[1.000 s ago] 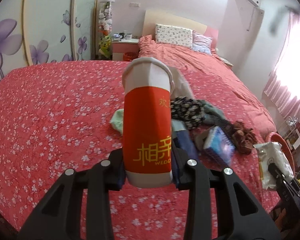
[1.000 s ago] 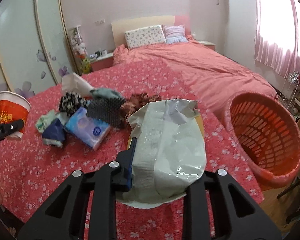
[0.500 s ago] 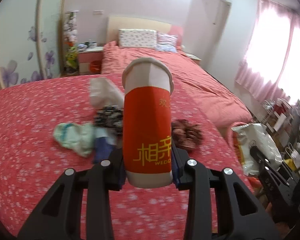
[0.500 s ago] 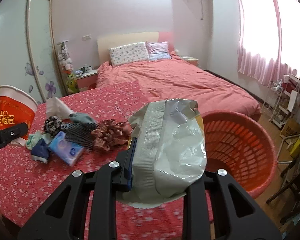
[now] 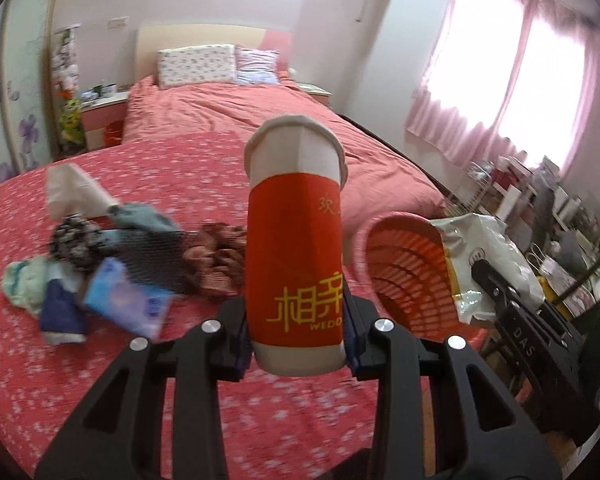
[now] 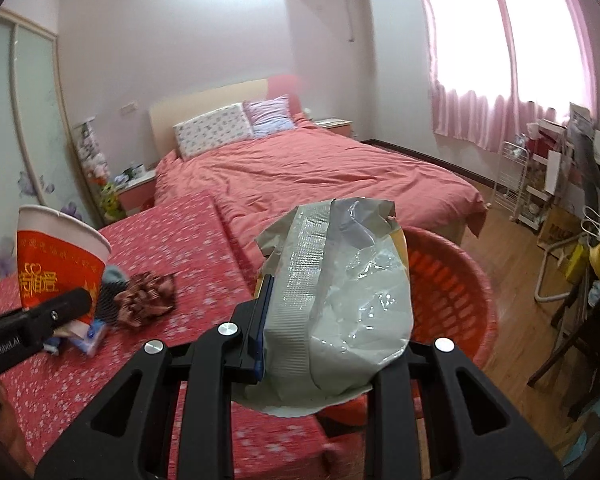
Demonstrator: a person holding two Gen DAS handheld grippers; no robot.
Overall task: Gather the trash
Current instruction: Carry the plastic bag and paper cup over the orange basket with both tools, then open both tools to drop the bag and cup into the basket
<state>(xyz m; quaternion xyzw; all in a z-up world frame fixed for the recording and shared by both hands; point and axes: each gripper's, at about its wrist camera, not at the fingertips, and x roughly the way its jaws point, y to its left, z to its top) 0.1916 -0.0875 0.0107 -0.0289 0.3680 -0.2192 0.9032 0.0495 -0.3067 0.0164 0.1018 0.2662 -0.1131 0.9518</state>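
Left gripper: jaws part-closed, clamped on the base of an upright red-and-white paper cup, held above the floral bed cover. Clothes pile lies left of the cup. Right gripper: narrow grip on a crumpled foil snack bag, over the near rim of the orange basket at the bed's right edge; bare wood floor beyond.

Both the black plastic left gripper and right gripper have forked arms, silver screws and blue pads.
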